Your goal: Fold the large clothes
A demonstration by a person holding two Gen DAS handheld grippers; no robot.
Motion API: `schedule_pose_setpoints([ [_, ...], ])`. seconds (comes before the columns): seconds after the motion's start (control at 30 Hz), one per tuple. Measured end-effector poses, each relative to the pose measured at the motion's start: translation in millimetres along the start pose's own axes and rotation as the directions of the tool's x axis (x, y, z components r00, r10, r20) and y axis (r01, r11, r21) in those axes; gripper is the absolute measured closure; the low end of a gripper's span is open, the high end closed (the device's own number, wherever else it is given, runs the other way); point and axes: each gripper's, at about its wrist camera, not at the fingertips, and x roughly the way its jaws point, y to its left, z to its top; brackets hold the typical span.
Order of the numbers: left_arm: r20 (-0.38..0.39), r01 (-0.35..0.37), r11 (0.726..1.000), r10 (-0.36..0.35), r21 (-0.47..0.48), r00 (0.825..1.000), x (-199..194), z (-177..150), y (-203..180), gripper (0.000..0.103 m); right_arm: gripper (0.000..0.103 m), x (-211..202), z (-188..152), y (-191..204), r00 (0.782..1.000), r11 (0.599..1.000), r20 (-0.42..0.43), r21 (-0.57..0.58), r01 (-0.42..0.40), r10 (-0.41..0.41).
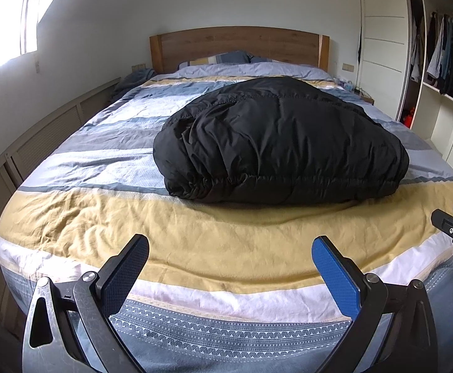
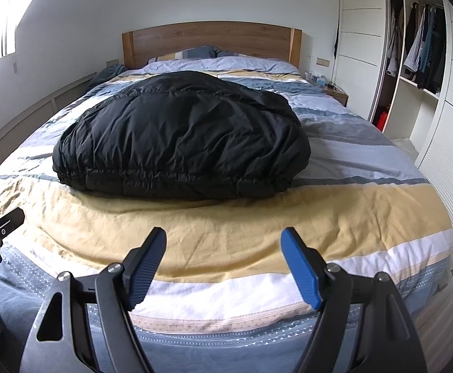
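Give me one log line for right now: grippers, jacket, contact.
left gripper: open, empty | right gripper: open, empty | jacket: black, bundled on bed, untouched | both grippers apart from it at the foot end

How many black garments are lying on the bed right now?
1: a puffy black quilted jacket bundled mid-bed on the striped duvet, beyond both open grippers. Anything tucked under it would be hidden.

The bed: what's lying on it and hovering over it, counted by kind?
Black puffy jacket: 1
Pillows at the headboard: cannot count, mostly hidden
Striped bedcover: 1
Grippers, both open: 2, the left gripper and the right gripper
Total counted: 4
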Motion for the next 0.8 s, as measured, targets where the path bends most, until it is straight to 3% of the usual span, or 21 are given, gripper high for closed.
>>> schedule_pose_setpoints([
  [0.8, -0.024, 0.002, 1.000, -0.001, 0.010, 1.000, 8.4, -1.3, -0.1, 0.000, 0.028, 3.4, 4.2, -7.9, 1.000, 1.000, 0.006, 0.005, 0.024, -0.024],
])
